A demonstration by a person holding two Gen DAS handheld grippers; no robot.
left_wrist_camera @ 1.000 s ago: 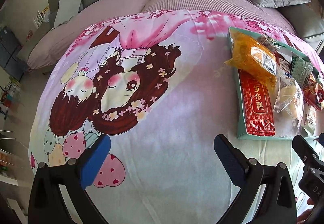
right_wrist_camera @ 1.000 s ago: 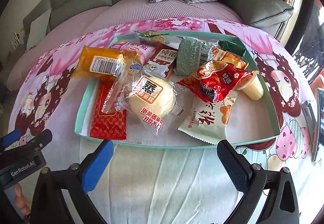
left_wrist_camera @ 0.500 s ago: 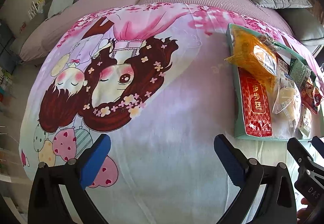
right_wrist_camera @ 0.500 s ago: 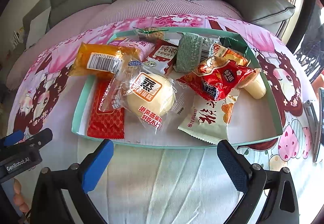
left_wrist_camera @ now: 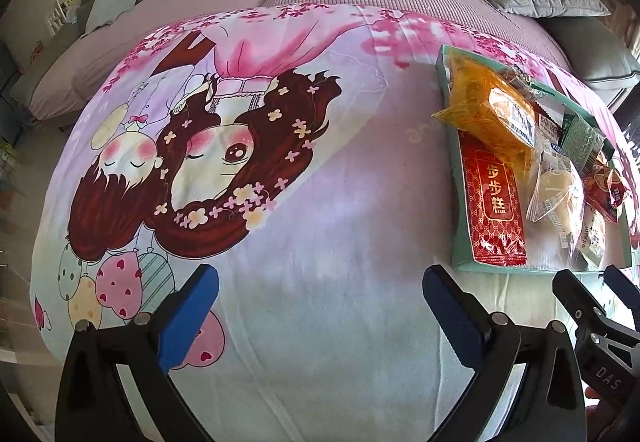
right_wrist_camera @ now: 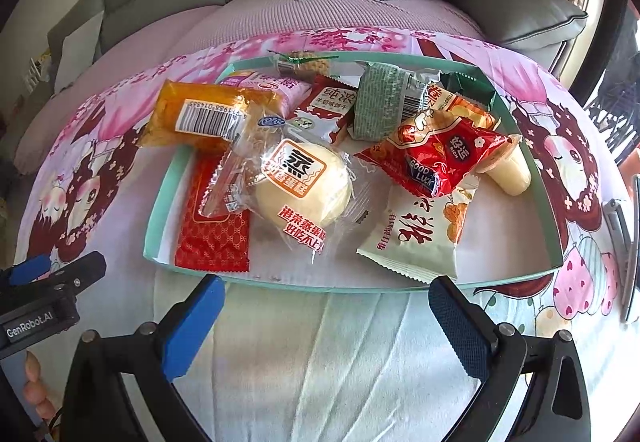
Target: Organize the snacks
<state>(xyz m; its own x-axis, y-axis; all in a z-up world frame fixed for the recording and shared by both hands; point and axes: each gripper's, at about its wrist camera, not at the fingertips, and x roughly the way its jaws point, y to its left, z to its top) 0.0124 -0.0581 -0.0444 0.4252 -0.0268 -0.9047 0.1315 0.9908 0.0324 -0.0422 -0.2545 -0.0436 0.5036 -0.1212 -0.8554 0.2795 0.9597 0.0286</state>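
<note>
Teal tray point(right_wrist_camera: 154, 226) of snacks sits just ahead of my right gripper point(right_wrist_camera: 326, 316), jaws wide, empty; left gripper point(left_wrist_camera: 320, 306) likewise. Next I'd pick the steamed cake point(right_wrist_camera: 302, 188).

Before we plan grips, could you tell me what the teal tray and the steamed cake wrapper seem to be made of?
Teal tray: likely thin matte cardboard, judging by its flat folded walls and white inside. Steamed cake wrapper: clear glossy plastic film, crinkled, with glare and the pale cake visible through it.
</note>
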